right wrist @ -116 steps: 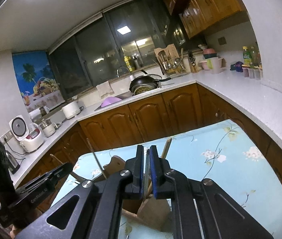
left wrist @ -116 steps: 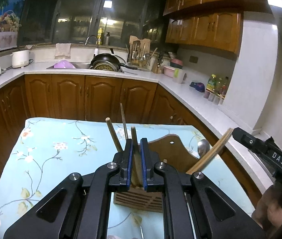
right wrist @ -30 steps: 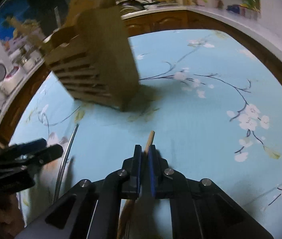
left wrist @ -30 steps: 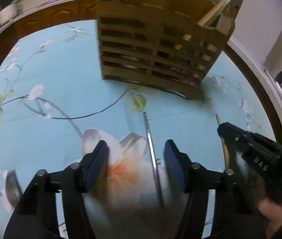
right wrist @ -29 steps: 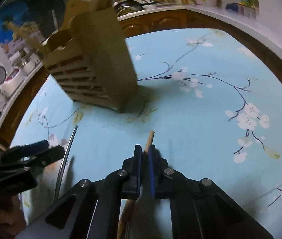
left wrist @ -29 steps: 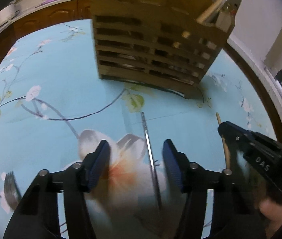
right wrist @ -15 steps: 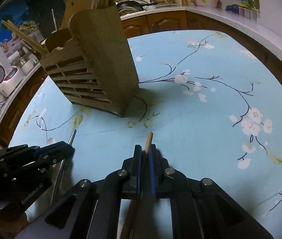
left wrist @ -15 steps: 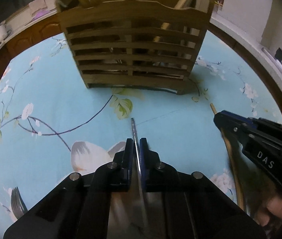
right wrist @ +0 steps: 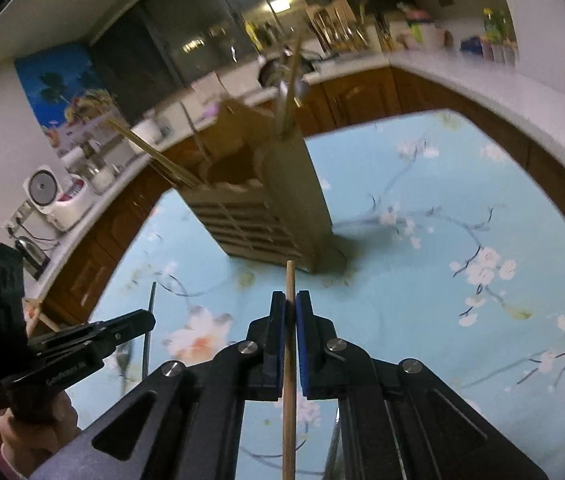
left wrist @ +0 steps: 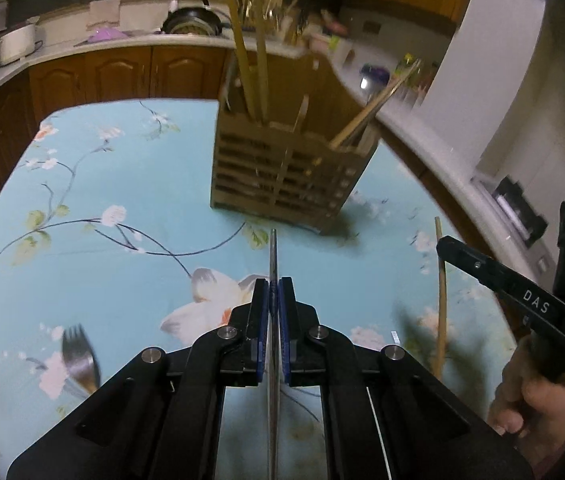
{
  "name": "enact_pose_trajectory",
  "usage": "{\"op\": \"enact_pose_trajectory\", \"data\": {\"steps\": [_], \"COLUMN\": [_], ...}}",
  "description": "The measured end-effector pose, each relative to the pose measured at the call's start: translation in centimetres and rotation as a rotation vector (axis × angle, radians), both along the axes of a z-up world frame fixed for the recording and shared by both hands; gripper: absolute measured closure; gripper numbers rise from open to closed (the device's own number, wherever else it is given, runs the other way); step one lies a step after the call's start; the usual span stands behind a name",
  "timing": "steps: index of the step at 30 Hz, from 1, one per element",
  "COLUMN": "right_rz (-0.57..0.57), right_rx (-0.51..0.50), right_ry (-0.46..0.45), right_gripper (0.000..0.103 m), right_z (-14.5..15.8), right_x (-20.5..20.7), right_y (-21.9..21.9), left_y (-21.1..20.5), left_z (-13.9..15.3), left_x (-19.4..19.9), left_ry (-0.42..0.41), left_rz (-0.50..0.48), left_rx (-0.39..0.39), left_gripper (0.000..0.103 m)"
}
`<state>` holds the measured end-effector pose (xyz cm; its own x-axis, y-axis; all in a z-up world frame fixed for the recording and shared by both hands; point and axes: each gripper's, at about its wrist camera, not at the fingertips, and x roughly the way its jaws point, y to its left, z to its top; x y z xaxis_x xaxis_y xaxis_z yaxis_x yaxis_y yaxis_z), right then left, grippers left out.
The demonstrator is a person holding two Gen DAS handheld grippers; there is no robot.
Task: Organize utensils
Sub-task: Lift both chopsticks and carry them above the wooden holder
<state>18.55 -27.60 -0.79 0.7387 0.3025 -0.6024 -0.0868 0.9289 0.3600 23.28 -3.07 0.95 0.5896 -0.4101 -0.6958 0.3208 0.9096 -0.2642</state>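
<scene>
Fork [left wrist: 78, 360] only in left view; rice cooker [right wrist: 48, 196] only right.

The left gripper [left wrist: 273, 294] fills the bottom of its own view: matte black angular arms, blue pads lining the inner faces of both fingers, round silver screw heads at the pivots. The right gripper [right wrist: 291, 306] is built the same, black with blue pads and silver screws. At the right edge of the left view, white letters "DAS" mark its black finger. At lower left of the right view, small white lettering runs along the other's finger; a pink sleeve [right wrist: 12, 468] edge peeks in.
</scene>
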Motion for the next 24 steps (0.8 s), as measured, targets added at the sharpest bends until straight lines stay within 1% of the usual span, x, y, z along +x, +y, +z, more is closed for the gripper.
{"op": "enact_pose_trajectory", "data": {"steps": [1,4,9,12,18,24], "right_rz": [0.003,0.009,0.016,0.022,0.017,0.016], "right_rx": [0.004,0.007,0.010,0.008,0.008,0.006], "right_ry": [-0.021,-0.064,-0.132,-0.166,-0.213,-0.235], "right_gripper": [0.098,0.098,0.098,0.098,0.098,0.098], "right_z": [0.8,2.6,5.3,6.4,8.1,8.8], "right_x": [-0.7,-1.9,-3.9,-4.6,-5.4,-5.6], "right_y": [0.0,0.2,0.3,0.3,0.4,0.4], "left_y": [0.5,1.1,1.7,2.1,2.7,3.2], "left_z": [0.6,1.8,3.7,4.5,6.0,7.0], "left_x": [-0.6,-2.1,-4.6,-5.2,-6.1,-6.3], "left_ry": [-0.010,-0.032,-0.073,-0.094,-0.136,-0.160], "left_rz": [-0.001,-0.002,-0.009,-0.012,-0.008,0.004], "left_rx": [-0.019,-0.044,-0.071,-0.087,-0.107,-0.117], "left_gripper": [0.099,0.099,0.099,0.099,0.099,0.099]}}
